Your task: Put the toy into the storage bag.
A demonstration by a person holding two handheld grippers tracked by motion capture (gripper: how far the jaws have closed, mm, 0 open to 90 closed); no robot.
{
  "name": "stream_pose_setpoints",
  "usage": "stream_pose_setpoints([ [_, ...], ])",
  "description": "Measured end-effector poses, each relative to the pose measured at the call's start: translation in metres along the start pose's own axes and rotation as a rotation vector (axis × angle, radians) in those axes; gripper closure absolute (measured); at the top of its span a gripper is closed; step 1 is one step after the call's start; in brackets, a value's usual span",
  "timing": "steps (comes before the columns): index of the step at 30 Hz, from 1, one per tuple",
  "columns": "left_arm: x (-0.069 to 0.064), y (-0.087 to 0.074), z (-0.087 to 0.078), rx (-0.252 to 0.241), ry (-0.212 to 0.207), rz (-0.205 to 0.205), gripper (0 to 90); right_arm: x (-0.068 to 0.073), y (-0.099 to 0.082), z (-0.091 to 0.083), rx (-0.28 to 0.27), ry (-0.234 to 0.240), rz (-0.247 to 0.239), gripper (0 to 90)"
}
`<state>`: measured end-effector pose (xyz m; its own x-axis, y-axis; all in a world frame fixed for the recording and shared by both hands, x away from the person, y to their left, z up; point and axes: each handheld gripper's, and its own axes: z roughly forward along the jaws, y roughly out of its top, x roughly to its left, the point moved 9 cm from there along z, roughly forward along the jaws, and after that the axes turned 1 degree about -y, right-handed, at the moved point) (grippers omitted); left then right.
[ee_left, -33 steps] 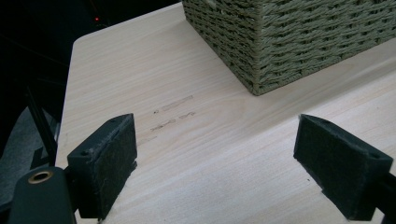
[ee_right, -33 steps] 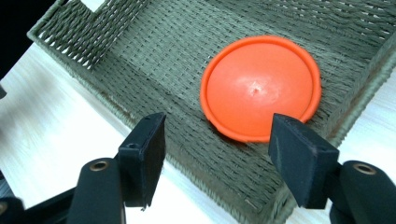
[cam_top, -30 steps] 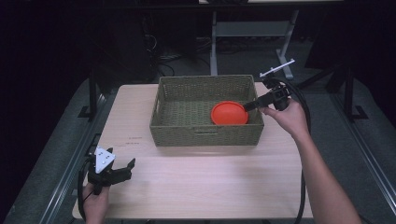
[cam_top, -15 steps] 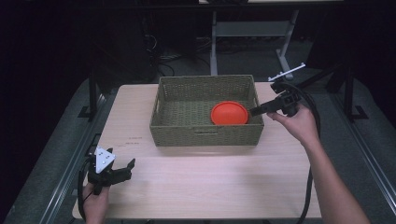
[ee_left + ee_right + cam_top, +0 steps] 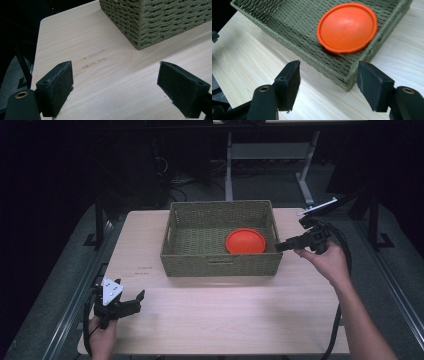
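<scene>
An orange bowl point(image 5: 245, 241) lies upside down in the right part of a green woven basket point(image 5: 220, 260) at the back middle of the table; the right gripper view has the bowl point(image 5: 347, 27) and the basket's near corner point(image 5: 347, 83) close ahead. My right gripper point(image 5: 277, 247) hovers just outside the basket's right wall, jaws open and empty, pointing left at it. Open as well, its jaws point(image 5: 328, 85) straddle the corner from above. My left gripper point(image 5: 139, 296) rests at the table's front left, open with nothing between its pads, the basket's corner point(image 5: 140, 37) ahead of it.
The pale wooden table point(image 5: 225, 315) has bare room in front of the basket. Faint marks point(image 5: 93, 58) show on the wood near the left gripper. A cable point(image 5: 340, 320) trails from the right gripper along the forearm. Dark floor and metal frames surround the table.
The right gripper has drawn back rightwards out of the basket, leaving the orange bowl lying inside. The left gripper has stayed put.
</scene>
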<state>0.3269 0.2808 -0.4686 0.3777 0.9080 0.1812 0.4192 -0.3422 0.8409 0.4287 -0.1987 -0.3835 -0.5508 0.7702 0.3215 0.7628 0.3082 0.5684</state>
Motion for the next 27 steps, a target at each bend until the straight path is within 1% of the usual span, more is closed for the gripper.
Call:
stream_pose_setpoints([
  [5, 0.0, 0.0, 0.0, 0.0, 0.0, 0.002, 12.8, -0.009, -0.01, -0.002, -0.021, 0.009, 0.015, 34.7],
  [12, -0.001, 0.0, 0.0, -0.001, 0.0, 0.002, 12.8, -0.018, -0.027, 0.0, -0.019, 0.028, 0.044, 34.7],
  [18, -0.001, 0.0, 0.001, 0.0, 0.0, 0.006, 12.9, -0.025, -0.041, 0.0, -0.041, 0.024, 0.06, 34.5],
  [19, -0.001, 0.0, 0.001, 0.0, 0.0, 0.006, 12.9, -0.025, -0.041, 0.0, -0.041, 0.024, 0.06, 34.5],
  [20, -0.001, 0.0, 0.001, 0.001, -0.001, 0.005, 12.8, -0.028, -0.046, 0.0, -0.047, 0.022, 0.064, 34.3],
  [22, -0.001, 0.0, 0.001, 0.001, -0.001, 0.005, 12.8, -0.03, -0.05, 0.0, -0.053, 0.023, 0.072, 34.0],
  [27, -0.002, 0.0, 0.001, 0.003, -0.002, 0.006, 12.9, -0.035, -0.062, 0.002, -0.048, 0.017, 0.079, 33.7],
])
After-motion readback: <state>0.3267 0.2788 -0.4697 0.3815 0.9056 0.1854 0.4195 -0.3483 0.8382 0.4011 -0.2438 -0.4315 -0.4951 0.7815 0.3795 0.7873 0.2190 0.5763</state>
